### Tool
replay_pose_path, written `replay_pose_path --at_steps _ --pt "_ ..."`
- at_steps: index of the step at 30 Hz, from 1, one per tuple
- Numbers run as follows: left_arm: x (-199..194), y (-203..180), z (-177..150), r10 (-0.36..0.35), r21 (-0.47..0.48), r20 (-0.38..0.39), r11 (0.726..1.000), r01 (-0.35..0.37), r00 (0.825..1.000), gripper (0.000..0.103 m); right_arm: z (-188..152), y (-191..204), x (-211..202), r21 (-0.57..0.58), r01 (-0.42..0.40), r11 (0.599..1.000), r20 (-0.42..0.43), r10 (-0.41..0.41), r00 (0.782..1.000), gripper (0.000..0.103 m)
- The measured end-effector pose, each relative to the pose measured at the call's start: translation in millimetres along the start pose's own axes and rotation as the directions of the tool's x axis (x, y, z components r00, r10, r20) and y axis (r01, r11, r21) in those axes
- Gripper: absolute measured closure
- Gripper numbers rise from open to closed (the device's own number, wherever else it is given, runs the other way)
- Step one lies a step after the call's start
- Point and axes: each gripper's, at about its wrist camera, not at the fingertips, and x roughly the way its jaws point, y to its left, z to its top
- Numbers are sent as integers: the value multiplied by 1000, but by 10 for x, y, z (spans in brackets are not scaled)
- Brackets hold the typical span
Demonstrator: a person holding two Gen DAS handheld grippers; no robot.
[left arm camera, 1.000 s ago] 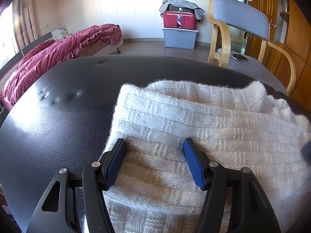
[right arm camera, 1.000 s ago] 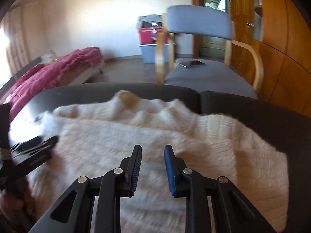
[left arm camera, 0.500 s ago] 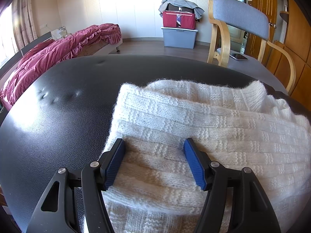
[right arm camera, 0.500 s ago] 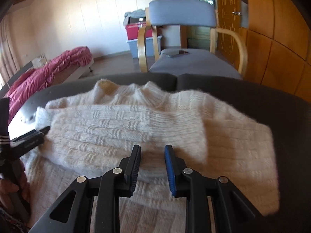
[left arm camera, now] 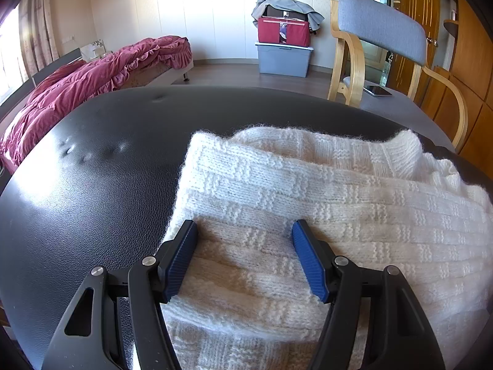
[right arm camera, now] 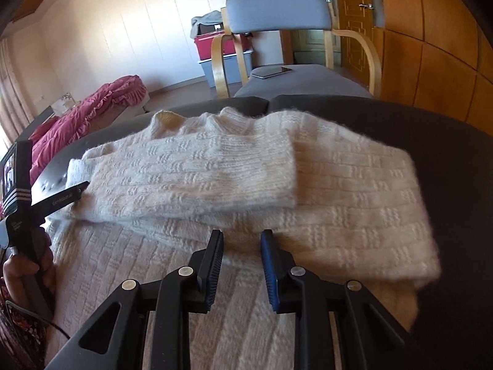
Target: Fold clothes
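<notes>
A white knitted sweater (left arm camera: 308,203) lies flat on the black leather table (left arm camera: 92,185). One sleeve (right arm camera: 197,178) is folded across its chest, with the collar (right arm camera: 228,120) at the far side. My left gripper (left arm camera: 243,228) is open wide and rests low over the sweater's left edge, with knit between its blue fingers but not pinched. In the right wrist view the left gripper's tip (right arm camera: 77,189) touches the sleeve's fold, and a hand (right arm camera: 27,265) holds its handle. My right gripper (right arm camera: 242,236) hovers over the sweater's lower body with a narrow gap, holding nothing.
A wooden armchair with grey cushions (right arm camera: 277,9) stands just beyond the table, a phone (right arm camera: 271,72) on its seat. A bed with a red quilt (left arm camera: 86,83) lies far left. Stacked storage boxes (left arm camera: 283,46) stand at the back wall. Wooden cabinets (right arm camera: 431,46) line the right.
My right gripper has drawn back toward me and tilted, so more of the folded sleeve and sweater body shows. The left gripper has stayed almost still and open.
</notes>
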Motion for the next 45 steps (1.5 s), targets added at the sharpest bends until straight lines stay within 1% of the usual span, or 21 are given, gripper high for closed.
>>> replay_pose_path --at_steps 3,7,10,12,13,16,24,28,31,32,34,36,39,42,43,45 --pt "-10 12 4 -2 -1 1 1000 2 1000 35 -78 -42 -122 4 25 1000 15 -25 1000 78" --pt "-78 14 9 -4 5 -2 1000 4 1000 35 -127 -193 -178 34 67 997 29 -68 997 77" --pt "-128 -29 -49 21 62 6 998 -21 1000 35 -111 -341 -148 69 74 995 24 -75 997 77" --pt "-87 -46 -47 22 71 1 997 -22 1000 34 -88 -382 -100 71 74 995 20 -75 997 77" --pt "-58 -47 -27 22 66 -2 998 -22 1000 32 -71 -387 -82 68 77 995 22 -79 997 77" --pt "37 -72 68 21 57 3 998 -21 1000 32 11 -365 -2 36 103 994 23 -103 994 77" --pt "291 -191 352 33 53 17 998 -34 999 30 383 -324 332 -5 137 991 17 -137 990 77" --pt "295 -199 394 28 54 14 998 -29 1000 30 464 -305 417 -17 148 989 20 -148 989 77" --pt "185 -188 384 33 88 12 996 -34 999 30 465 -329 373 -4 130 991 16 -130 991 76" --pt "105 -182 357 34 110 20 993 -36 999 30 460 -340 342 3 121 993 13 -121 993 76" --pt "-114 -188 238 11 164 43 986 -18 999 30 406 -288 193 2 122 993 26 -122 992 76" --pt "-328 -209 86 -23 222 58 975 9 998 30 314 -175 29 -38 99 994 40 -98 994 76" --pt "-522 -262 -208 -70 291 37 955 56 997 30 135 -46 -25 -78 76 994 20 -74 997 76" --pt "-551 -314 -494 -93 331 -20 939 94 995 30 -48 77 -56 -114 54 992 -4 -54 999 76" --pt "-553 -305 -526 -94 332 -20 938 95 995 30 -109 118 -66 -125 46 991 -12 -48 999 76" --pt "-565 -223 -498 -104 302 -14 948 104 994 30 -232 200 -87 -149 31 988 -29 -35 999 76"
